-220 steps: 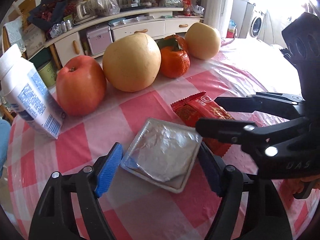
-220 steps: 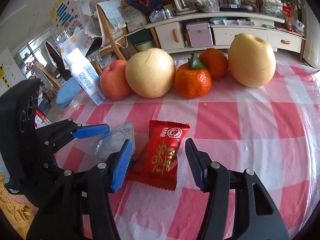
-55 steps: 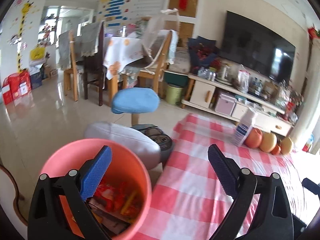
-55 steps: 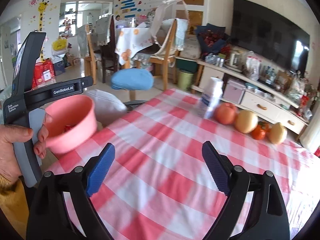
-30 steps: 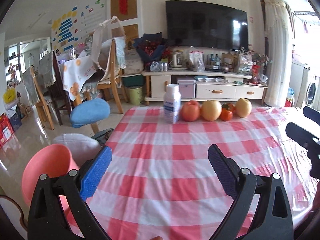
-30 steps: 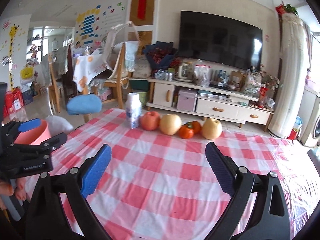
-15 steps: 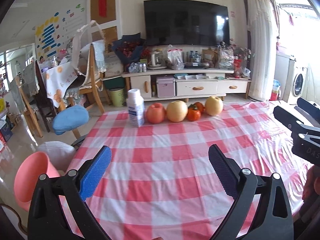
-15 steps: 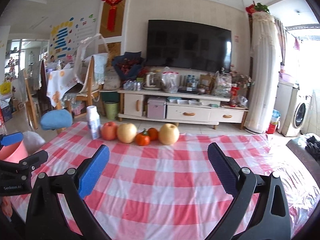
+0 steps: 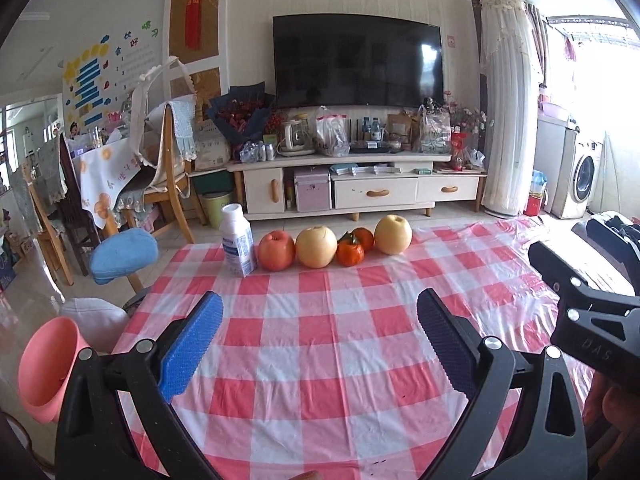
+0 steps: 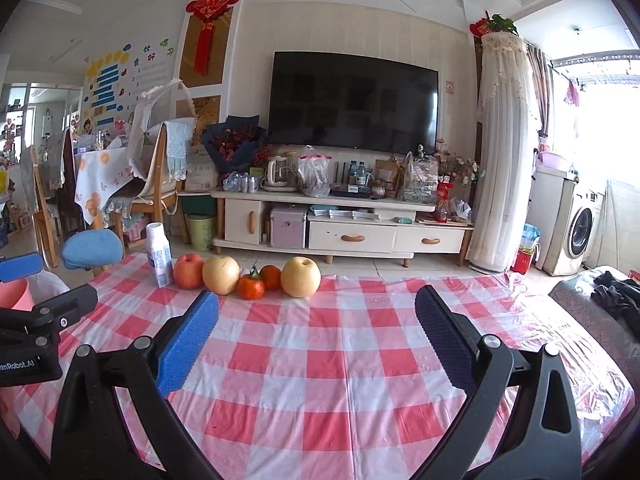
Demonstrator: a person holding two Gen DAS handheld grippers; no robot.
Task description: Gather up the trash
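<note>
Two grippers: we hold left gripper (image 9: pixel 320 338) and right gripper (image 10: pixel 316 336) above the checked table (image 9: pixel 320 360).
Room: bare cloth ahead; fruit row (image 9: pixel 334 246) at far edge.
Jaws: ours gape wide, empty.
Trash: pink bin (image 9: pixel 46 368) beside the table's left edge.

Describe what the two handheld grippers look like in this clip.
Both are black plastic frames with silver screws. The left gripper and right gripper each carry a bright blue ridged pad on one finger and a dark navy pad on the other. White lettering marks their bodies. No cables or sleeves show.
</note>
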